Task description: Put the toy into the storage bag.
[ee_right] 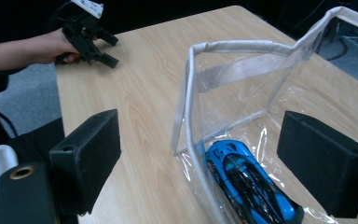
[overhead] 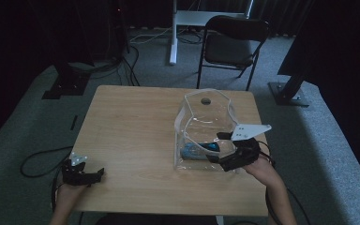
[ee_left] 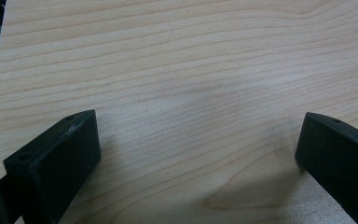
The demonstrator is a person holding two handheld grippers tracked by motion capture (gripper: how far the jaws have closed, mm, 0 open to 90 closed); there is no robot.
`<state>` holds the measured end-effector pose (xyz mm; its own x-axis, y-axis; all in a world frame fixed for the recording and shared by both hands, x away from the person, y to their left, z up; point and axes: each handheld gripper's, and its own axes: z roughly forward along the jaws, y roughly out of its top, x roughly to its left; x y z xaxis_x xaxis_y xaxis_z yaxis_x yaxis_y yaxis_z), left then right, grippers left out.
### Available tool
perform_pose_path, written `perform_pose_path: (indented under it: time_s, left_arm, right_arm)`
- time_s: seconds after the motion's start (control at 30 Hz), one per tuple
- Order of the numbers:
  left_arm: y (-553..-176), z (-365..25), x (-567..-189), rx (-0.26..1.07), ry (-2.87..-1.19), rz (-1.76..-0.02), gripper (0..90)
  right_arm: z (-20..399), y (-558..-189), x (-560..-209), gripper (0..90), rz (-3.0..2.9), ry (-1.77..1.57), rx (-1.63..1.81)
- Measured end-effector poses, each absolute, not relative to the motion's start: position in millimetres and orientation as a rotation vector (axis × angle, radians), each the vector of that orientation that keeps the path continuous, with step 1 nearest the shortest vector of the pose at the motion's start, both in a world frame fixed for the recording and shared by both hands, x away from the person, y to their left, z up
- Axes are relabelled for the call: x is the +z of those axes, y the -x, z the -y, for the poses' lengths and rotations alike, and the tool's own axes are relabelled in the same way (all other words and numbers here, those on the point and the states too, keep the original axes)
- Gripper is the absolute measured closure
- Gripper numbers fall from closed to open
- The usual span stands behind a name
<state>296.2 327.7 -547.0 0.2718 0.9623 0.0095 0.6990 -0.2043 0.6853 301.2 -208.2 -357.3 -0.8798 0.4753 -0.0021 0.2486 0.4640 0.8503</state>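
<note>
2 tools gaping — right tool point(overhead: 226, 151) at bag point(overhead: 206, 122)

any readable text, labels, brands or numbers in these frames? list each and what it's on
None readable in any view.
The blue toy car inside the clear bag shows no legible marking.
The two grippers, left and right, and the wooden table show no lettering.

The high view looks forward and down from above the person's side onto the whole table point(overhead: 136, 136). The left gripper view sits close above bare tabletop point(ee_left: 191, 70), looking steeply down. The right gripper view looks across the table point(ee_right: 149, 60) past the bag point(ee_right: 242, 93); both it and the high view take in that bag point(overhead: 206, 126).
</note>
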Motion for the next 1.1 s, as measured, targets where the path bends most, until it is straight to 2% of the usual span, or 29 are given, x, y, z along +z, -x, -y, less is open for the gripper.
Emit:
perform_pose_path:
  time_s: [1.1]
  left_arm:
    - [-296,-328,-547,0.602,-1.979,-1.492,0.3]
  right_arm:
    - [213,-264,-390,12.9,-2.482,-0.485,1.522]
